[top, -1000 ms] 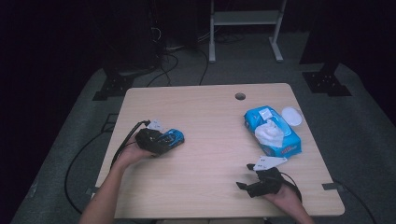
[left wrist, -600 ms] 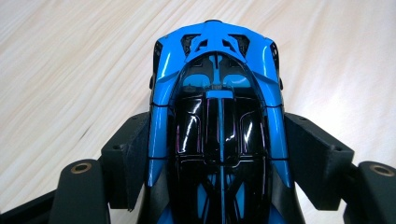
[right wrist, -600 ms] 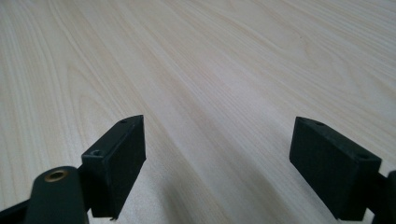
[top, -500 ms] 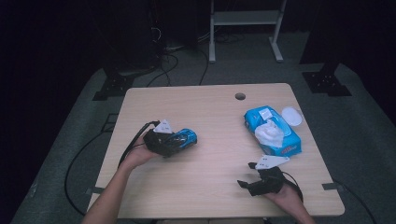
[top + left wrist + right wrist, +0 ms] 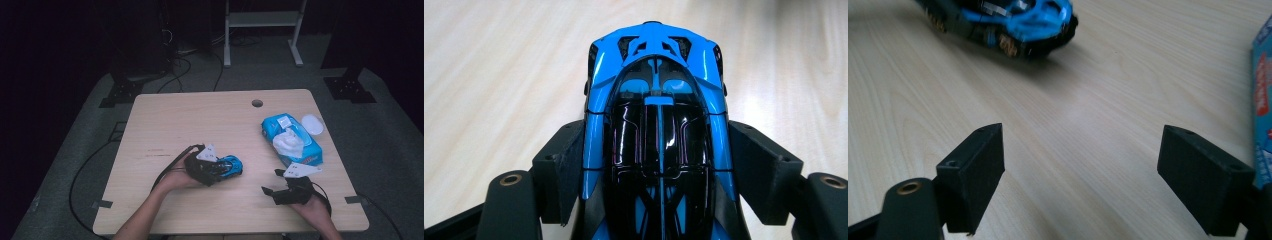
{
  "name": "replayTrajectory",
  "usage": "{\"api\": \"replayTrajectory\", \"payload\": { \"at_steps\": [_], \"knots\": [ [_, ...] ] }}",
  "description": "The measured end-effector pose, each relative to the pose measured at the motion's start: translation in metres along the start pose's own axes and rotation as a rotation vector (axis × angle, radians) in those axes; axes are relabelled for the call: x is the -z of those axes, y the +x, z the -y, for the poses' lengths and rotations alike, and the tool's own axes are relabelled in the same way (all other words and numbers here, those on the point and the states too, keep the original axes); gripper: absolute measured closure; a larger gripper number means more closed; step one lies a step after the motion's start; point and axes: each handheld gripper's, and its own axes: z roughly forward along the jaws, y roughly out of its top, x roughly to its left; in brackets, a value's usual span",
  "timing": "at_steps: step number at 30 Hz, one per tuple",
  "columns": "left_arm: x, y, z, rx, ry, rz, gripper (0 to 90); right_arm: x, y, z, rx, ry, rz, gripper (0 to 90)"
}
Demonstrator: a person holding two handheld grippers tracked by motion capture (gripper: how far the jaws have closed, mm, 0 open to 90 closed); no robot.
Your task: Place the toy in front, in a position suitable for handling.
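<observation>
Fingers [image 5: 569, 165] of the left gripper [image 5: 216, 169] clamp the blue car [image 5: 656, 125] on the surface [image 5: 200, 120]; right gripper [image 5: 1078, 175] sits spread wide, holding nothing, near the wipes [image 5: 292, 140].

1 overhead, 2 close gripper cams

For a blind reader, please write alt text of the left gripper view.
A blue and black toy car is clamped between the left gripper's two black jaws, seen from above, over a pale wooden table.
</observation>
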Motion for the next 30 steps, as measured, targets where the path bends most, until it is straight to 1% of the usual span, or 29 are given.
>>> {"api": "replayTrajectory", "payload": {
  "at_steps": [2,3,4,5,6,7,8,9,10,11,12,14,16,17,18,19,20,21,22,23,24,25,26,27,28,29,30],
  "knots": [
    [-0.005,-0.005,-0.001,-0.005,0.011,0.003,28.2,0.003,-0.001,0.001,-0.005,0.001,0.015,18.3],
    [-0.010,-0.008,0.000,0.001,0.029,0.003,28.2,0.003,-0.002,0.001,0.000,0.008,0.027,18.3],
    [-0.013,-0.009,0.002,0.010,0.026,0.007,28.2,0.003,-0.002,0.001,0.009,0.015,0.043,18.4],
    [-0.013,-0.009,0.002,0.010,0.026,0.007,28.2,0.003,-0.002,0.001,0.009,0.015,0.043,18.4],
    [-0.015,-0.010,0.003,0.013,0.034,0.009,28.1,0.002,-0.002,0.000,0.015,0.025,0.064,18.4],
    [-0.017,-0.011,0.005,0.018,0.040,0.016,28.1,0.002,-0.002,0.000,0.015,0.025,0.064,18.4],
    [-0.020,-0.012,0.007,0.029,0.046,0.023,28.0,0.003,-0.002,-0.001,0.024,0.023,0.082,20.8],
    [-0.021,-0.013,0.008,0.038,0.036,0.014,27.9,0.004,-0.001,-0.004,0.041,0.024,0.094,22.3],
    [-0.021,-0.013,0.008,0.038,0.036,0.014,27.8,0.004,-0.001,-0.004,0.041,0.024,0.094,22.3],
    [-0.021,-0.013,0.007,0.035,0.041,0.013,27.8,0.006,0.001,-0.007,0.066,0.018,0.117,22.3],
    [-0.021,-0.014,0.007,0.043,0.040,0.014,27.7,0.008,0.002,-0.011,0.085,0.004,0.137,22.3],
    [-0.021,-0.014,0.007,0.058,0.032,0.014,26.4,0.015,0.002,-0.021,0.096,-0.040,0.150,22.4],
    [-0.018,-0.013,0.006,0.067,0.016,-0.020,18.4,0.021,-0.002,-0.032,0.107,-0.077,0.175,23.0],
    [-0.013,-0.013,0.005,0.069,0.006,-0.037,16.6,0.023,-0.007,-0.037,0.106,-0.082,0.193,23.0],
    [-0.011,-0.013,0.005,0.074,-0.004,-0.046,13.8,0.026,-0.014,-0.042,0.093,-0.094,0.220,23.0],
    [-0.007,-0.014,0.004,0.085,-0.013,-0.050,12.2,0.027,-0.020,-0.045,0.087,-0.101,0.238,23.0],
    [-0.003,-0.015,0.003,0.090,-0.027,-0.055,11.9,0.027,-0.029,-0.048,0.081,-0.105,0.271,23.0],
    [0.003,-0.017,0.004,0.090,-0.048,-0.065,11.1,0.027,-0.039,-0.051,0.057,-0.107,0.299,23.0],
    [0.007,-0.019,0.004,0.091,-0.068,-0.076,10.5,0.025,-0.052,-0.054,0.024,-0.113,0.320,23.0],
    [0.015,-0.023,0.007,0.086,-0.092,-0.099,10.5,0.020,-0.067,-0.055,-0.005,-0.103,0.362,23.4],
    [0.015,-0.023,0.007,0.086,-0.092,-0.099,10.4,0.016,-0.075,-0.055,-0.014,-0.083,0.380,23.5],
    [0.019,-0.025,0.010,0.087,-0.105,-0.114,10.4,0.016,-0.075,-0.055,-0.014,-0.083,0.380,23.5],
    [0.024,-0.027,0.015,0.100,-0.131,-0.136,10.4,0.011,-0.082,-0.054,-0.025,-0.064,0.387,24.0],
    [0.026,-0.028,0.018,0.119,-0.150,-0.135,10.4,0.001,-0.092,-0.050,-0.044,-0.025,0.394,30.4],
    [0.028,-0.028,0.020,0.133,-0.156,-0.126,10.4,0.001,-0.092,-0.050,-0.044,-0.025,0.394,30.4],
    [0.029,-0.028,0.022,0.150,-0.165,-0.124,10.5,-0.002,-0.093,-0.048,-0.046,-0.017,0.395,33.0],
    [0.030,-0.028,0.023,0.150,-0.165,-0.135,10.6,-0.005,-0.095,-0.047,-0.047,-0.006,0.396,36.9]
  ]
}}
